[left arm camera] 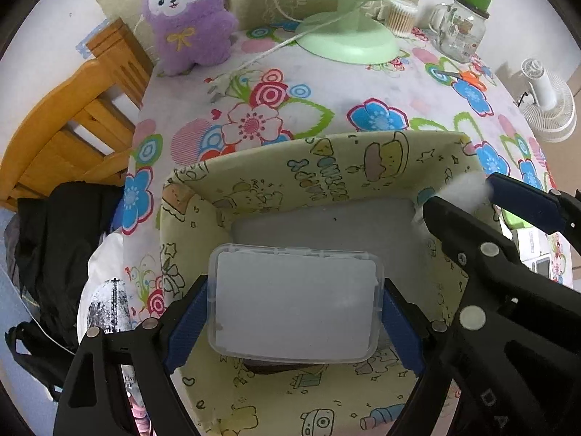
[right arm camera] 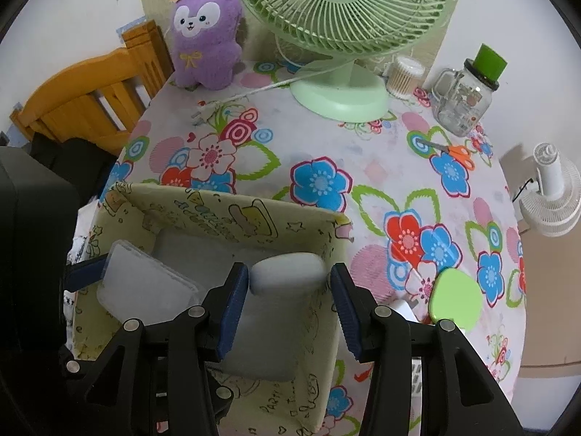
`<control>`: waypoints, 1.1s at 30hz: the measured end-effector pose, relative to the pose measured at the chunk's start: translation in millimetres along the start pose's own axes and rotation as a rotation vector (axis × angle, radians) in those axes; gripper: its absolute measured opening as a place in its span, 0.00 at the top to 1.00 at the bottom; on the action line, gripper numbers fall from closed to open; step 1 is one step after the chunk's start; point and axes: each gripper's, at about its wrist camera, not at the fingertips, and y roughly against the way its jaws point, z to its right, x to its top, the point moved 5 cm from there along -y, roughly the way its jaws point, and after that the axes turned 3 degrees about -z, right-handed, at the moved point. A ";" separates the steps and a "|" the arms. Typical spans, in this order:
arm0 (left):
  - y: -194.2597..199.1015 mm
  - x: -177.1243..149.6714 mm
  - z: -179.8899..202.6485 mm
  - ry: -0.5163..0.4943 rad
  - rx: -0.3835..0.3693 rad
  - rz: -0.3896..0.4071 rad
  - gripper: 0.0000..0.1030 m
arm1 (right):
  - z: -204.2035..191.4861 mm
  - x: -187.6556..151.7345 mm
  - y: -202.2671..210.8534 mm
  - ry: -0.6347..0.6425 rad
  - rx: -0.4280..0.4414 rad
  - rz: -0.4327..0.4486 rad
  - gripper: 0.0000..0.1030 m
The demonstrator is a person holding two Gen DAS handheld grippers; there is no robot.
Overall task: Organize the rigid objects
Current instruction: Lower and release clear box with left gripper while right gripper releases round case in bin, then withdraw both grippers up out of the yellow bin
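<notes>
A yellow fabric bin [left arm camera: 326,167] with cartoon prints stands on the flowered table; it also shows in the right wrist view [right arm camera: 225,218]. My left gripper [left arm camera: 294,323] is shut on a clear plastic case [left arm camera: 294,301] and holds it over the bin's inside; the case also shows in the right wrist view [right arm camera: 145,283]. My right gripper [right arm camera: 290,301] is open over the bin. A blurred white rounded object [right arm camera: 287,274] lies between its fingers, touching only the left pad. The right gripper [left arm camera: 472,200] shows at the bin's right corner in the left wrist view.
A purple plush [right arm camera: 207,32], a green fan [right arm camera: 337,98], a cotton-swab tub [right arm camera: 405,76], a glass jar [right arm camera: 464,101] and orange scissors [right arm camera: 454,152] stand farther back. A green lid [right arm camera: 455,301] lies right of the bin. A wooden chair [left arm camera: 72,120] is at the left.
</notes>
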 end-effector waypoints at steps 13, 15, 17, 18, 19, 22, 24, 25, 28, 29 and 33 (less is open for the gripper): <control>2.0 -4.0 10.4 -0.051 0.005 0.002 0.00 | 11.3 -12.5 -3.8 -0.029 -0.025 -0.039 0.21; 2.8 -6.3 12.5 -0.055 0.007 0.003 0.00 | 12.0 -16.6 -3.6 -0.035 -0.017 -0.044 0.21; 3.8 -9.0 14.7 -0.056 0.009 0.003 0.00 | 13.2 -20.3 -2.3 -0.037 -0.013 -0.044 0.21; 4.5 -10.3 15.8 -0.057 0.010 0.003 0.00 | 13.4 -21.7 -1.7 -0.038 -0.013 -0.045 0.21; 5.4 -11.8 16.9 -0.058 0.010 0.003 0.00 | 13.8 -23.3 -0.9 -0.039 -0.011 -0.045 0.21; 7.9 -15.3 20.6 -0.060 0.011 0.006 0.00 | 15.6 -27.6 2.3 -0.042 -0.008 -0.043 0.21; 10.3 -17.0 23.2 -0.060 0.014 0.012 0.00 | 17.9 -30.2 5.2 -0.044 -0.006 -0.038 0.21; 11.7 -17.8 24.6 -0.059 0.016 0.014 0.00 | 19.3 -31.1 6.3 -0.045 -0.005 -0.036 0.21; 16.5 -19.9 28.8 -0.053 0.017 0.021 0.00 | 23.5 -33.6 11.5 -0.047 -0.001 -0.031 0.21; 18.1 -20.8 30.5 -0.051 0.015 0.023 0.00 | 24.4 -34.2 12.8 -0.047 0.000 -0.029 0.21; 24.3 -22.9 38.7 -0.046 0.016 0.032 0.00 | 30.6 -37.8 19.6 -0.045 0.003 -0.020 0.21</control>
